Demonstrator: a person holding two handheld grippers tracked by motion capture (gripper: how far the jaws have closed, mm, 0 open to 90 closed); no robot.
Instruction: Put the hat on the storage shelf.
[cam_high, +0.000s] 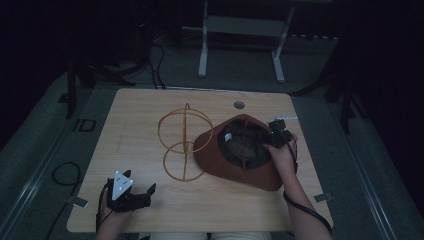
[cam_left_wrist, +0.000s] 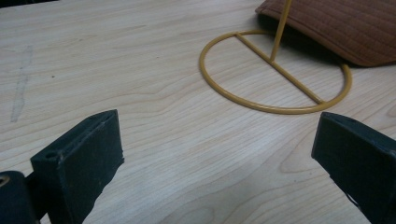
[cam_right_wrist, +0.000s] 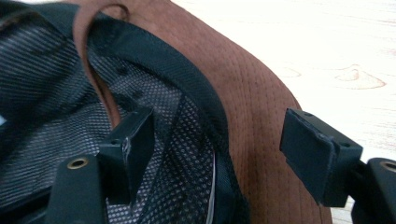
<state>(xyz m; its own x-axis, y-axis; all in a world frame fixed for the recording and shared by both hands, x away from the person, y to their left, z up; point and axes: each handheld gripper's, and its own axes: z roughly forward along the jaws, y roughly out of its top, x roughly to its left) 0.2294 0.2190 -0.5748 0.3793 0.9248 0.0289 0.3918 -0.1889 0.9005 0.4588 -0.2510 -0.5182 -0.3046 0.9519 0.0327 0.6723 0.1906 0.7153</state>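
Two things sit on the desk (cam_high: 150, 210), a brown hat (cam_high: 235, 165) lying upside down against a wire stand (cam_high: 184, 142), and the right hand-held gripper (cam_right_wrist: 217, 154) straddles its brim unclenched, needing only a pinch, while the left hand-held gripper (cam_high: 142, 192) rests released.

You see a yellow wire stand (cam_high: 183, 142) upright near the middle of the wooden desk (cam_high: 140, 110), its round base (cam_left_wrist: 275, 74) flat on the wood. A small grey round cap (cam_high: 239, 105) sits near the far edge. Behind the desk, a grey metal frame (cam_high: 242, 35) stands on the floor.
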